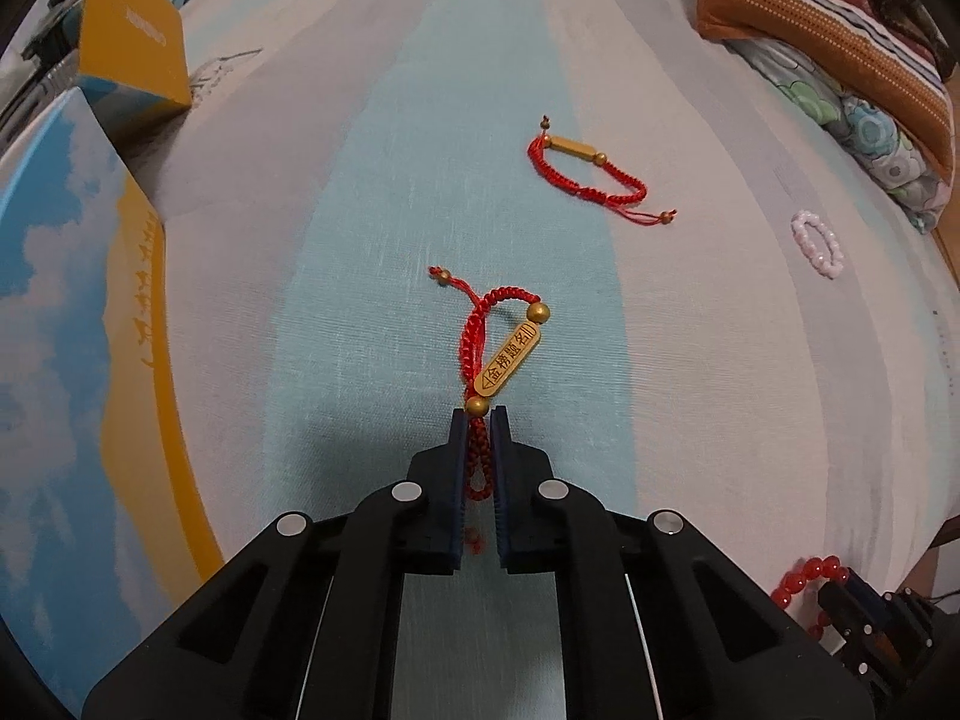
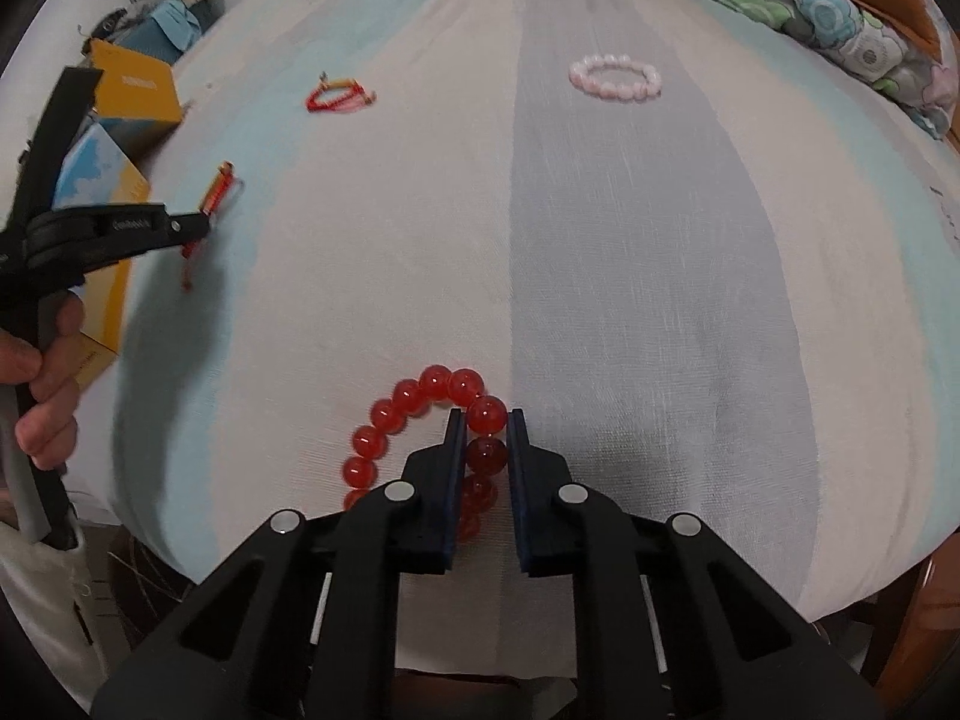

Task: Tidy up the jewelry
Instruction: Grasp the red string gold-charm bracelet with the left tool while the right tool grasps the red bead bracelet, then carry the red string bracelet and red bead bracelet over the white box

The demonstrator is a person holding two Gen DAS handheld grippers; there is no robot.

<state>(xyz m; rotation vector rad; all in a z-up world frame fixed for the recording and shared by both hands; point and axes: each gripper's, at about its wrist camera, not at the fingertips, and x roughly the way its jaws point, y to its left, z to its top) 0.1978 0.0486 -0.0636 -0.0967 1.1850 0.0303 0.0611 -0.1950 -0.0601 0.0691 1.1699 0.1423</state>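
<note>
Tools first: our left tool is clamped on the doubled red cord of a braided bracelet, the cord pinched between its dark pads just below a gold bead. The bracelet's gold oval tag, stamped with characters, lies ahead of the tips on a pale blue stripe of the striped sheet, with a second gold bead at its far end and a loose tail ending in a small bead beyond.

Our right tool is closed on the red bead bracelet, one dark red bead squeezed between the pads while the other beads arc off to the left on the cloth. In the right wrist view we see our left hand wrapped around the grey handle of the other tool at the left edge, its tip holding the braided bracelet.

Farther out lies a second red braided bracelet with a gold bar, well apart from the first. To the right of it rests a pink bead bracelet, lying as a closed ring on a white stripe. At the left edge stands a blue and yellow box printed with clouds, with its yellow lid propped behind. Folded patterned bedding sits at the far right.
</note>
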